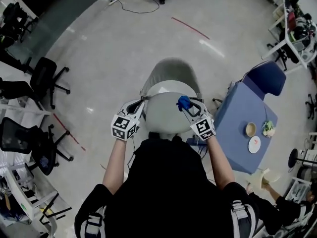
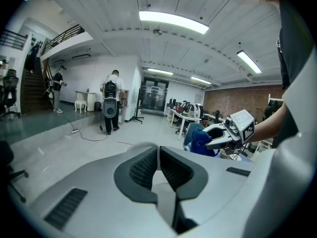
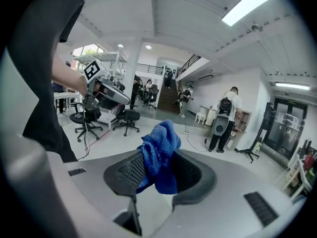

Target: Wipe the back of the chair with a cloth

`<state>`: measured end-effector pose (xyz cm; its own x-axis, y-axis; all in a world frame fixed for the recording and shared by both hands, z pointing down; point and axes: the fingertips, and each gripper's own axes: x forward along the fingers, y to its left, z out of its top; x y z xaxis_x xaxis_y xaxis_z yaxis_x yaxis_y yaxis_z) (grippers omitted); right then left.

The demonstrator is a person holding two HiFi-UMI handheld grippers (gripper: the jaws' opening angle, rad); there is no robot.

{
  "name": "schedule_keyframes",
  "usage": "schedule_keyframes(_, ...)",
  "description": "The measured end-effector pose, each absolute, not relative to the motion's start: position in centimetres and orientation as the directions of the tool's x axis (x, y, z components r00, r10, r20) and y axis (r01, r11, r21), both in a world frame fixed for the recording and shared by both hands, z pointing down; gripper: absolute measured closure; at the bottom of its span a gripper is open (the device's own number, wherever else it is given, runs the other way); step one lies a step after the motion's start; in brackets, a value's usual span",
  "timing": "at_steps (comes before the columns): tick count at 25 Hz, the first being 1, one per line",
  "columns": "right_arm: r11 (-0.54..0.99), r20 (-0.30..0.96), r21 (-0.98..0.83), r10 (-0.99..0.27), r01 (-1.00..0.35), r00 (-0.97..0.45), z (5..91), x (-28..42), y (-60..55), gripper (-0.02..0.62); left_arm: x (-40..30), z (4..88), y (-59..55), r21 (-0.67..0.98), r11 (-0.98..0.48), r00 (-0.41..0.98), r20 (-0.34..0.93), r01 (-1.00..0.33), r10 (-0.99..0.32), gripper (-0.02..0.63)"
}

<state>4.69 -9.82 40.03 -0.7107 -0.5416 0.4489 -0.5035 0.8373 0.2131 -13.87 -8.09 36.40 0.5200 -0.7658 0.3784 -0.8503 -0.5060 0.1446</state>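
The cloth (image 3: 159, 150) is being pinched by the right gripper (image 1: 188, 106), with the chair back (image 1: 168, 115) lying just beneath, leftward (left gripper (image 1: 137, 105) closed, empty).

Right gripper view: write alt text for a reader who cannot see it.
The right gripper is shut on a bunched blue cloth. Beyond, the left gripper shows at left, with black office chairs and a person wearing a backpack farther off.

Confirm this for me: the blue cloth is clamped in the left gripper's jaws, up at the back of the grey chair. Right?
Not quite. The blue cloth is clamped in the right gripper's jaws, not the left's; the right gripper view shows them shut on it. The left gripper holds nothing. The rest stands: the cloth is up at the back of the grey chair.
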Motion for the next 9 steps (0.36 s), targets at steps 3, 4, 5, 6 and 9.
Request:
schedule_keyframes(3,0.852,0.444,0.226,-0.522,-0.473,-0.728,39.8,6.0,-9.7,0.425,-11.9,35.7,-7.9,0.132,-0.496,0.506,0.378,-0.858,-0.775,0.571)
schedule_keyframes(4,0.856,0.444,0.227,-0.516,-0.465,-0.732,39.7,6.5,-9.6,0.425,-11.1,35.6,-7.7,0.129,-0.493,0.502,0.379,-0.86,-0.777,0.571)
schedule_keyframes(5,0.858,0.442,0.225,-0.512,-0.461,-0.737,39.5,7.1,-9.4,0.425,-10.3,35.5,-7.5,0.127,-0.491,0.499,0.38,-0.862,-0.779,0.571)
schedule_keyframes(6,0.859,0.438,0.218,-0.51,-0.462,-0.741,39.3,7.9,-9.3,0.425,-9.4,35.3,-7.2,0.127,-0.489,0.498,0.381,-0.863,-0.779,0.571)
schedule_keyframes(9,0.857,0.423,0.193,-0.511,-0.477,-0.748,38.8,10.4,-8.8,0.425,-6.3,34.9,-6.5,0.126,-0.491,0.499,0.383,-0.862,-0.777,0.571)
